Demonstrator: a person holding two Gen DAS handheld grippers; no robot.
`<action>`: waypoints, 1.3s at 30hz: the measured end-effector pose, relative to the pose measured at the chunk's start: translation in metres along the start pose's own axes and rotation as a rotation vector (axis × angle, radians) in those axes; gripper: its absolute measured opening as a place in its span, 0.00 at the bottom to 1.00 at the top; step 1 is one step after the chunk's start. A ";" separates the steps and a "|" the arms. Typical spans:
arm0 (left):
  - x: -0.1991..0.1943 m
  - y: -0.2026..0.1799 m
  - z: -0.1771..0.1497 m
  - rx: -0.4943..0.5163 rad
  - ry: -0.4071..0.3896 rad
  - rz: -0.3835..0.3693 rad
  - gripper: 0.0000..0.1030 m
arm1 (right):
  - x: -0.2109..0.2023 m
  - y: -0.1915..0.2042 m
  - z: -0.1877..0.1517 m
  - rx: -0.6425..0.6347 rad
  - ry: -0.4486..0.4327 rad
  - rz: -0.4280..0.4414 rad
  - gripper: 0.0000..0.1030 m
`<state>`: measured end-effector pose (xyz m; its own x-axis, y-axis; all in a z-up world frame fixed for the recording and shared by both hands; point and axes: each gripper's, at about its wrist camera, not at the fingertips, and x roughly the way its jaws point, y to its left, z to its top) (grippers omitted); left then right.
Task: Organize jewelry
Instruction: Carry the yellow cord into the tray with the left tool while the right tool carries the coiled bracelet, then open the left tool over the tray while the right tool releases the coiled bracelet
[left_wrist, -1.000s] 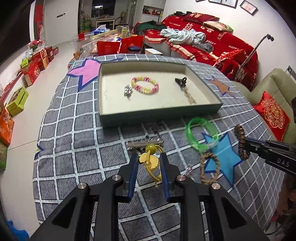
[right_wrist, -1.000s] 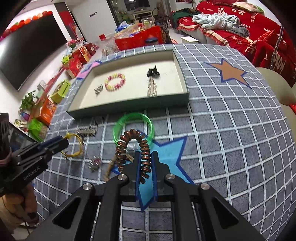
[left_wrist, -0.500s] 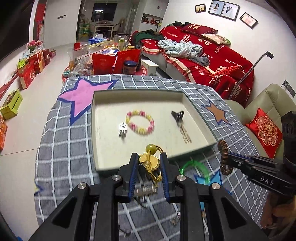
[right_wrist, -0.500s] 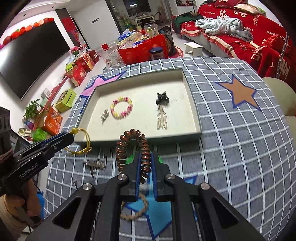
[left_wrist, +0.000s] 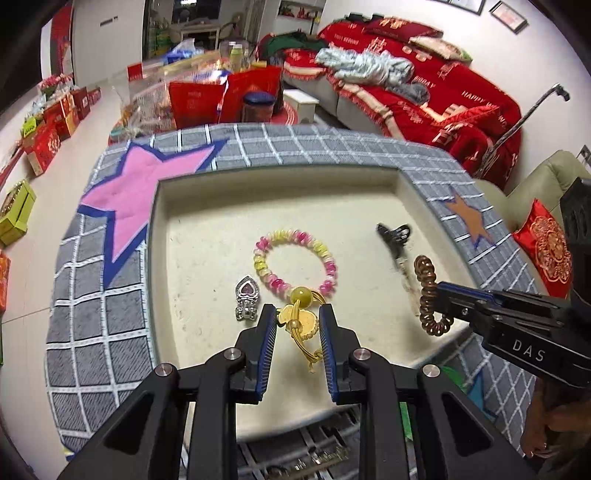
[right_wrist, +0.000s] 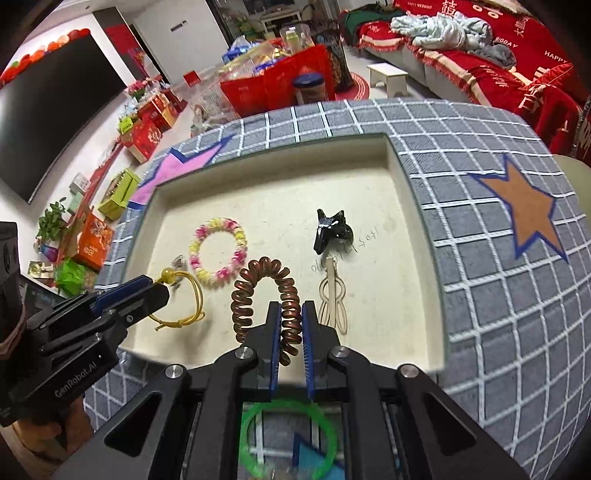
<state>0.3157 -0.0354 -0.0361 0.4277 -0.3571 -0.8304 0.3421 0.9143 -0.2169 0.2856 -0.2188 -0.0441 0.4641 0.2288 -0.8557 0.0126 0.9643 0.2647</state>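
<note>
Cream lining covers the floor of the shallow tray (left_wrist: 207, 206) that fills the middle of both views, sitting on a grey checked cloth (left_wrist: 92, 317) with a pink star (left_wrist: 147, 177) at the upper left of the left wrist view and an orange star (right_wrist: 524, 214) at the right of the right wrist view.

At the bottom centre of the left wrist view, the left gripper (left_wrist: 297, 323) is narrowed onto a yellow cord bracelet (left_wrist: 301, 325) with a round bead at its top, its blue pads pressing a flat golden charm. From the right wrist view the same bracelet (right_wrist: 184, 295) shows side-on at the lower left, as a full loop hanging over the tray's near corner (the charm is hidden there).

The right gripper (right_wrist: 288, 328) is clamped almost closed on a coppery spiral hair tie (right_wrist: 262, 291), which arches up out of the jaws over the tray's near edge. In the left wrist view that tie (left_wrist: 428, 291) appears at the right, dangling from the gripper's tip.

Lying inside the tray are a pink-and-yellow beaded bracelet (left_wrist: 295, 262), a silver pendant with a purple heart (left_wrist: 246, 299) just left of it, and a black hair claw (right_wrist: 330, 229). Only the right wrist view clearly shows the pale looped hairpin (right_wrist: 334, 299) below the claw; in the left wrist view it is a blur.

A green ring bangle (right_wrist: 288, 439) lies on the cloth outside the tray, at the bottom of the right wrist view between the gripper's arms.
</note>
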 end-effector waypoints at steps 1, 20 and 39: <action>0.007 0.002 0.001 0.000 0.015 0.006 0.39 | 0.004 0.000 0.002 -0.002 0.007 -0.005 0.11; 0.042 -0.015 0.013 0.150 0.003 0.195 0.40 | 0.029 -0.018 0.033 -0.013 -0.015 -0.143 0.12; 0.011 -0.015 0.008 0.113 -0.103 0.174 1.00 | 0.002 -0.029 0.023 0.102 -0.047 -0.001 0.56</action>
<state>0.3216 -0.0545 -0.0381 0.5696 -0.2192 -0.7921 0.3452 0.9385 -0.0116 0.3066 -0.2495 -0.0428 0.5052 0.2191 -0.8347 0.1018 0.9454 0.3097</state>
